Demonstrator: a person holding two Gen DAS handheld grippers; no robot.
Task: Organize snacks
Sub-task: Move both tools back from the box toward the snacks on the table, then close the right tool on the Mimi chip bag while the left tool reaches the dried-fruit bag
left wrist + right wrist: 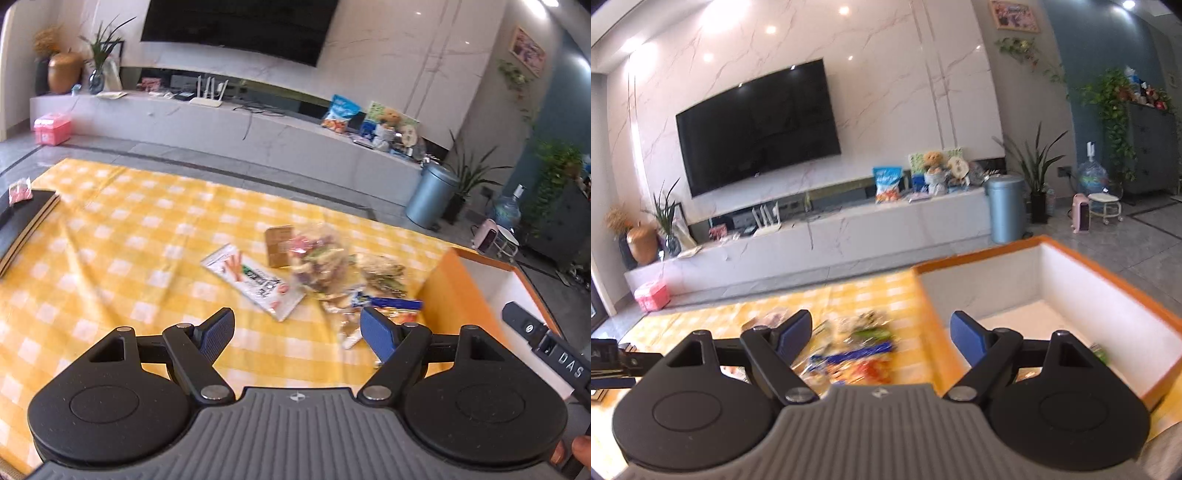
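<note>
The left claw (297, 332) hangs released over the yellow checked cloth (129, 236) that covers the tabletop, its blue pads spread wide with only cloth between them. The right claw (879, 338) is likewise released and grasps nothing; its left finger stands above the cloth and its right finger (967, 339) above the mouth of the orange-rimmed box (1108, 280).

From the left wrist view the snacks lie loose on the cloth, ahead of the claw between 12 and 2 o'clock. A flat white packet (255, 280) with orange sticks printed on it lies at 12 o'clock. Just beyond it, toward 1 o'clock, are a brown packet (277, 243) and a clear bag of mixed coloured pieces (317, 258) that partly overlaps it. A second clear bag with greenish contents (382, 273) sits at 1 o'clock, and a blue-and-orange wrapper (391, 308) lies just beside the claw's right pad. The box stands at 2 o'clock, close beside this pile; its white inside shows a small green item (1100, 352) near the right claw's linkage, mostly hidden.

In the right wrist view the same pile is blurred between the fingers. A book (26, 221) with a pink packet (19, 192) on top lies at 10 o'clock.
</note>
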